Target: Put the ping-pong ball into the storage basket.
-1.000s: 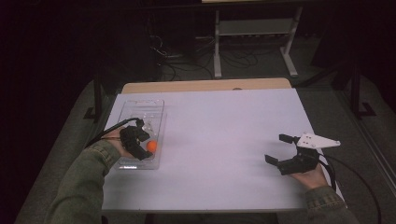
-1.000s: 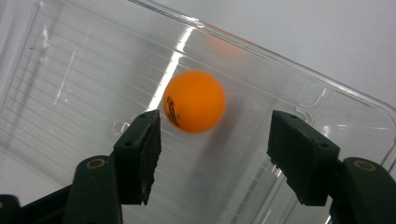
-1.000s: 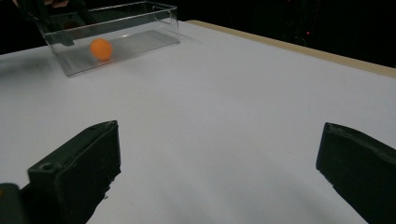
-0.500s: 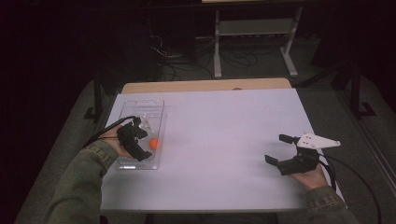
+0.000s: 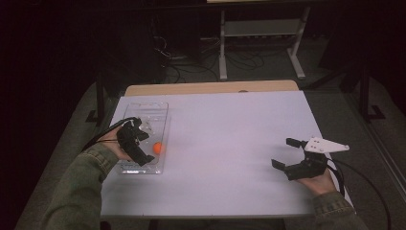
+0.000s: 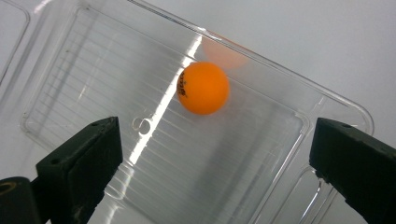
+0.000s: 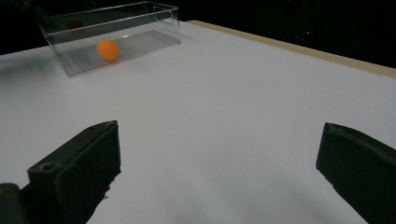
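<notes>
Left claw [image 6: 210, 182] wide above ball [image 6: 203, 88] in clear box [image 6: 289, 88]; right claw [image 7: 215, 177] wide, idle. Risk: ball rolling away from closing jaws.

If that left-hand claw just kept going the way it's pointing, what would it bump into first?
Most likely the floor of the clear plastic box. The left gripper points down into it with jaws wide apart, and the orange ball lies beyond the gap, so it might be missed; depth is unclear.
</notes>
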A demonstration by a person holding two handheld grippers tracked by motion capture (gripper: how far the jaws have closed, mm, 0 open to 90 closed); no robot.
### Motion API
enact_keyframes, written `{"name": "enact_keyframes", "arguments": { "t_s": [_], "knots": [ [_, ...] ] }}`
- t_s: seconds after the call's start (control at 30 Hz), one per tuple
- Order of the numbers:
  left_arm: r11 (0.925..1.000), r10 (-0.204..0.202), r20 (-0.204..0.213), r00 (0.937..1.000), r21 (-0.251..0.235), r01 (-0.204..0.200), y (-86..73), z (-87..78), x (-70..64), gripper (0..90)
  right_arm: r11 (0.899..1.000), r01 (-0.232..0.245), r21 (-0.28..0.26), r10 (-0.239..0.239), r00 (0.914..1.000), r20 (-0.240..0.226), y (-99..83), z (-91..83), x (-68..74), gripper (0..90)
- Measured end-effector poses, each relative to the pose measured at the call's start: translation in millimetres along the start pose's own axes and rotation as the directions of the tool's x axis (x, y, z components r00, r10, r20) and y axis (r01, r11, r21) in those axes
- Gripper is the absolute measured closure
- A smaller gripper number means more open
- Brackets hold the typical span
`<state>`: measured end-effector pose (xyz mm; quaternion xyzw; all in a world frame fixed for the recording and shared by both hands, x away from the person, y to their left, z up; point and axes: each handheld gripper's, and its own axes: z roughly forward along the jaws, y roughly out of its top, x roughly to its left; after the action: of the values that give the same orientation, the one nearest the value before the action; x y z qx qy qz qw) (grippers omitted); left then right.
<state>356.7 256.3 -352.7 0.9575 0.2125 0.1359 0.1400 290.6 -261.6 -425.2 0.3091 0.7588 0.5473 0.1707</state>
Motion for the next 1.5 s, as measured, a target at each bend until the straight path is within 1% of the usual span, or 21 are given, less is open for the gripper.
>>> {"name": "enact_keyframes", "arguments": {
  "t_s": [0.07, 0.3, 0.63, 0.77, 0.8, 1.03, 1.13, 1.23, 1.37, 1.5],
  "knots": [
    [1.0000, -0.004, 0.002, 1.0000, 0.001, 0.004, 0.4, -1.4, -0.2, 0.0, 1.000, 0.001, -0.001, -0.001, 1.0000, 0.000, 0.1, -0.2, 0.1, 0.0],
    [0.9999, -0.006, -0.005, 1.0000, -0.013, 0.006, 0.9, -7.3, -0.6, 0.0, 1.000, 0.000, 0.000, 0.000, 1.0000, -0.001, 0.2, -0.1, 0.6, 0.0],
    [0.9987, 0.009, -0.003, 1.0000, -0.051, -0.009, 3.3, -16.8, -4.5, 0.0, 1.000, -0.001, 0.000, 0.001, 1.0000, -0.002, 0.3, -0.1, 1.0, 0.0],
    [0.9975, 0.008, -0.005, 1.0000, -0.070, -0.008, 3.2, -21.1, -5.6, 0.0, 1.000, 0.000, 0.001, 0.000, 1.0000, -0.001, 0.2, 0.1, 0.8, 0.0],
    [0.9969, 0.003, -0.004, 1.0000, -0.079, -0.003, 3.0, -22.5, -6.0, 0.0, 1.000, 0.000, 0.001, 0.000, 1.0000, -0.001, 0.2, 0.0, 0.8, 0.0],
    [0.9925, 0.002, -0.012, 0.9999, -0.122, -0.004, 0.7, -32.4, -7.7, 0.0, 1.000, 0.000, 0.001, 0.000, 1.0000, -0.001, 0.3, 0.1, 0.9, 0.0],
    [0.9895, -0.004, -0.012, 0.9999, -0.144, 0.002, -0.2, -35.6, -8.9, 0.0, 1.000, 0.000, 0.001, 0.000, 1.0000, -0.001, 0.3, 0.1, 0.9, 0.0],
    [0.9873, 0.001, -0.015, 0.9999, -0.159, -0.004, -0.6, -38.3, -10.6, 0.0, 1.000, 0.000, 0.001, 0.000, 1.0000, 0.000, 0.2, 0.2, 0.9, 0.0],
    [0.9828, 0.006, -0.017, 0.9998, -0.185, -0.010, -0.3, -41.0, -13.8, 0.0, 1.000, 0.000, 0.001, 0.000, 1.0000, -0.001, 0.2, 0.4, 0.8, 0.0],
    [0.9782, 0.002, -0.018, 0.9998, -0.208, -0.005, -1.3, -42.8, -16.1, 0.0, 1.000, 0.000, 0.001, 0.000, 1.0000, -0.002, 0.2, 0.3, 1.0, 0.0]
  ]
}}
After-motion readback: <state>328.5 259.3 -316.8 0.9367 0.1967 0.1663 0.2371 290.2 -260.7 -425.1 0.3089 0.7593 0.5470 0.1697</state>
